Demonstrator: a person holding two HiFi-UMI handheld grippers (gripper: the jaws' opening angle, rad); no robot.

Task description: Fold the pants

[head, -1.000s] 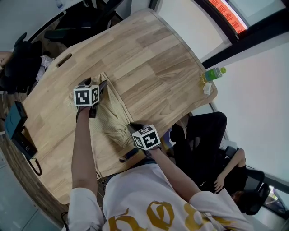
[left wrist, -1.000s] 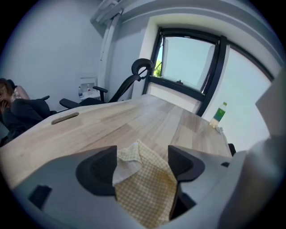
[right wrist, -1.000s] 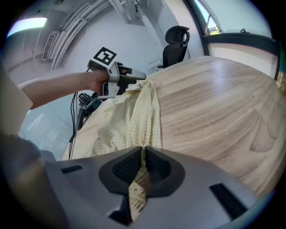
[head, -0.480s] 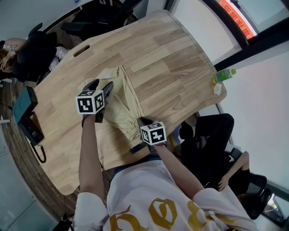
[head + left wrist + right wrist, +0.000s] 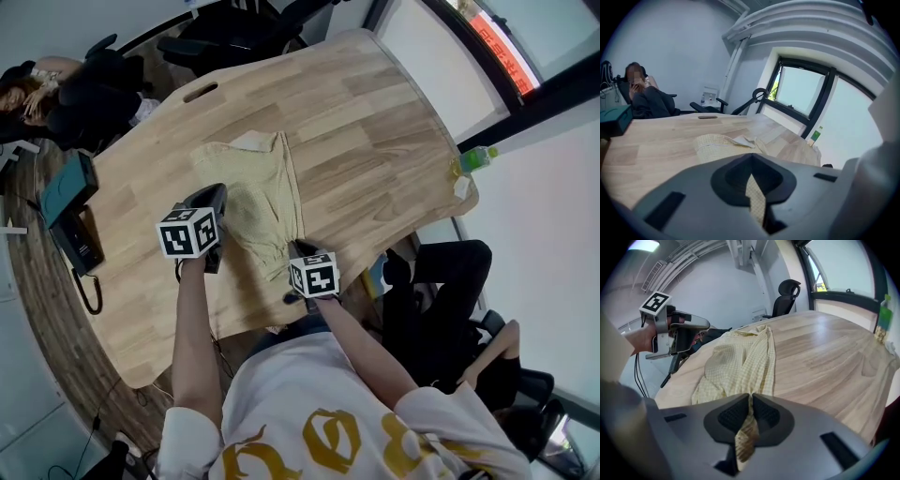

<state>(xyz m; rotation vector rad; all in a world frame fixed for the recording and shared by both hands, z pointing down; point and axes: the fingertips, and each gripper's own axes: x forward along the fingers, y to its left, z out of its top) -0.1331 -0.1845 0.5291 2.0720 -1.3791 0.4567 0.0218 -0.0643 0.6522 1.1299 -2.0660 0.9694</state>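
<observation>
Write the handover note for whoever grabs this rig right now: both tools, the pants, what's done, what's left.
Left tool: jaws have just closed, pinching a strip of the pants at their left edge.
Right tool: shut on the pants' near end, close to the near edge of the table.
Pants: lying lengthwise on the table, rumpled at the near end, flatter at the far end.
Done: both grips taken.
Left: no fold looks finished. Probably carry the gripped fabric over toward the far end, then smooth it.

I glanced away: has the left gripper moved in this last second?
Yes: left gripper drew away from the table's slot toward the person, fingers just closed on the pants.
</observation>
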